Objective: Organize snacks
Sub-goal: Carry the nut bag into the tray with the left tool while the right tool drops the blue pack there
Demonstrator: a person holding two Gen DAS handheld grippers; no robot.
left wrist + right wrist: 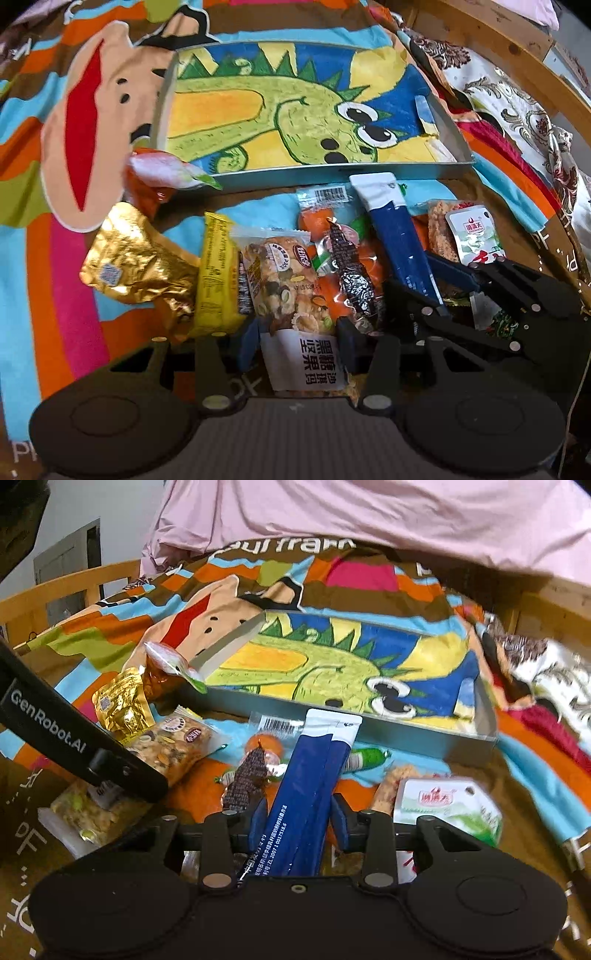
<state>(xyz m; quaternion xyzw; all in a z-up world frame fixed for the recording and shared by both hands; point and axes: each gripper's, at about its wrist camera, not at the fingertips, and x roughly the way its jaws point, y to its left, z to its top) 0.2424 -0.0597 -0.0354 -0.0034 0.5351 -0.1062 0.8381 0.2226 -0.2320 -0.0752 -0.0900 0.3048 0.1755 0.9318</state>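
The left hand-held gripper pinched a clear crinkly nut-brittle packet between its blue pads, low in the snack heap. The right hand-held gripper had its pads against the sides of a long, glossy blue-and-white stick sachet, whose white end pointed toward the tray. One shallow rectangular tray, thin grey walls and a crayon-like dinosaur picture on its floor, lay just beyond the pile, its interior bare of snacks. Around the grippers lay one crumpled gold foil pouch, one yellow wrapped bar, one dark printed wrapper and one white sealed pack, crowded and overlapping on the soft cartoon-print bedspread. An orange-and-white packet leaned at the tray's near-left corner.
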